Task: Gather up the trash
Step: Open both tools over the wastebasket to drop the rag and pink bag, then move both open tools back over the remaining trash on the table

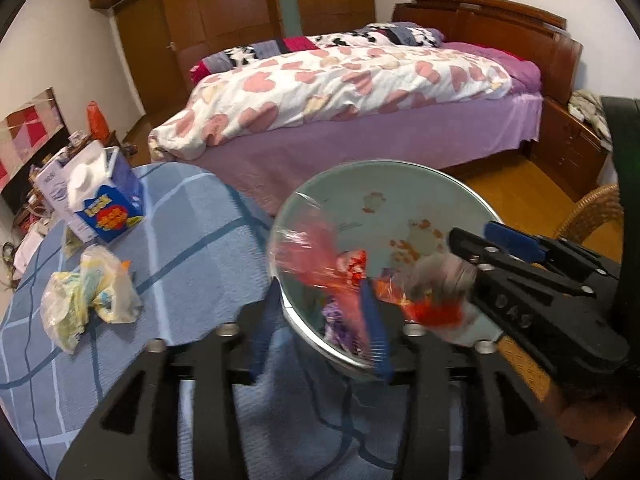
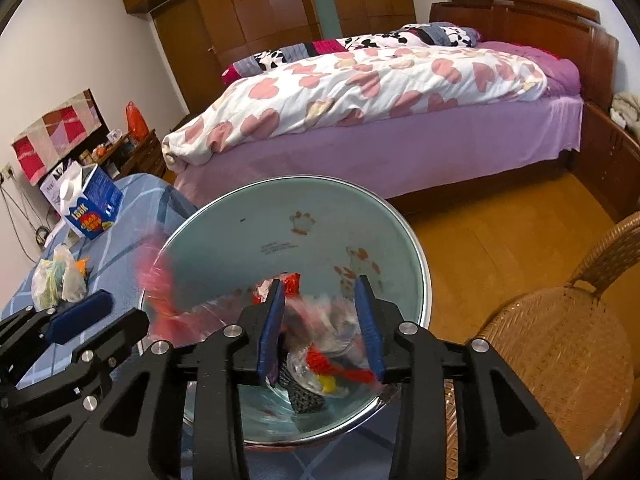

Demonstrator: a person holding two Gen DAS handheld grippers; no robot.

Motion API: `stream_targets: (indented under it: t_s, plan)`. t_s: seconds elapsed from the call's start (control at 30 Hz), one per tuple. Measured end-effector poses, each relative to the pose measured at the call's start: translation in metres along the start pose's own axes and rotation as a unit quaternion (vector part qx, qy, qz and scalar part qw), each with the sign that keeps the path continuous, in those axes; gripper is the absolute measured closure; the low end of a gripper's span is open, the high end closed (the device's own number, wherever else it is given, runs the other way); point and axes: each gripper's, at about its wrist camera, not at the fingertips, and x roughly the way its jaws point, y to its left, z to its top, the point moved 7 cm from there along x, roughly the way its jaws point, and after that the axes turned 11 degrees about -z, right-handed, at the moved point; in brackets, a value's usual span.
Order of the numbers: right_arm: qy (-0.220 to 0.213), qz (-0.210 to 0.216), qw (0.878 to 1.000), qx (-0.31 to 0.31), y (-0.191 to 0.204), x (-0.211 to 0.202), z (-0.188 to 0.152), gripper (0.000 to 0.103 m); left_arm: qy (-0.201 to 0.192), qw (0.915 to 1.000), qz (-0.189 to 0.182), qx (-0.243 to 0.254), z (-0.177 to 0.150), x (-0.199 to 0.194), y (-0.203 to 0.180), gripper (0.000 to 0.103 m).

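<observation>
The left fingers (image 1: 374, 320) are seen parted, with nothing pressed between them. A blurred red and clear wrapper (image 1: 316, 260) hangs loose just beyond them, over the near-left rim of the round bin (image 1: 400, 184). The right fingers (image 2: 368, 320) are likewise held apart with no grip on anything. Loose wrappers (image 2: 320, 356) are seen below and between them, lying inside the bin. Both pairs of fingers are pointed down into the bin from its near side, the right pair just to the right of the left.

Outward from there, the remaining trash is judged to be the crumpled plastic bag (image 1: 88, 296), which lies on the blue checked cloth (image 1: 192, 240), well to the left of the bin and clear of it. Its long axis cannot be told with confidence, as it is a bunched heap. A blue and white carton (image 1: 104, 200) stands further off on the same cloth, behind the bag. The left hand is judged the nearer to both, so a swing leftward and slightly away by that hand is what the next pick-up would call for.
</observation>
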Motion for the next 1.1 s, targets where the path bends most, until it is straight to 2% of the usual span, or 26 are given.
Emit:
stream_targets:
  t_s: [0.03,0.13,0.23,0.3,0.37,0.47,0.57,0.7,1.1]
  plan:
    - [-0.002,0.000,1.000,0.004,0.000,-0.001,0.000,0.066,-0.003,1.0000,0.006,-0.004,-0.001,-0.002,0.003,0.047]
    - [-0.014,-0.008,1.000,0.014,-0.002,-0.008,0.001,0.062,-0.008,0.9997,0.017,-0.016,-0.003,-0.010,0.012,0.044]
    - [-0.034,-0.013,0.999,0.033,-0.006,-0.020,0.004,0.050,-0.015,0.9988,0.038,-0.027,-0.008,-0.022,0.024,0.034]
    - [-0.057,-0.013,0.997,0.056,-0.010,-0.032,0.005,0.035,-0.024,0.9977,0.055,-0.032,-0.012,-0.032,0.031,0.028]
    - [-0.067,-0.005,0.996,0.065,-0.009,-0.039,0.006,0.032,-0.032,0.9962,0.071,-0.038,-0.015,-0.043,0.039,0.019]
    - [-0.072,0.011,0.996,0.057,0.003,-0.048,0.003,0.026,-0.041,0.9941,0.086,-0.052,-0.021,-0.059,0.051,0.015]
    - [-0.074,0.019,0.996,0.037,0.020,-0.057,-0.001,0.023,-0.051,0.9912,0.101,-0.068,-0.028,-0.076,0.064,0.010]
    - [-0.071,0.027,0.997,0.024,0.038,-0.066,-0.008,0.019,-0.057,0.9876,0.113,-0.092,-0.039,-0.095,0.082,0.009]
    - [-0.075,0.054,0.995,-0.023,0.093,-0.085,-0.020,0.019,-0.065,0.9761,0.151,-0.142,-0.081,-0.131,0.138,0.007]
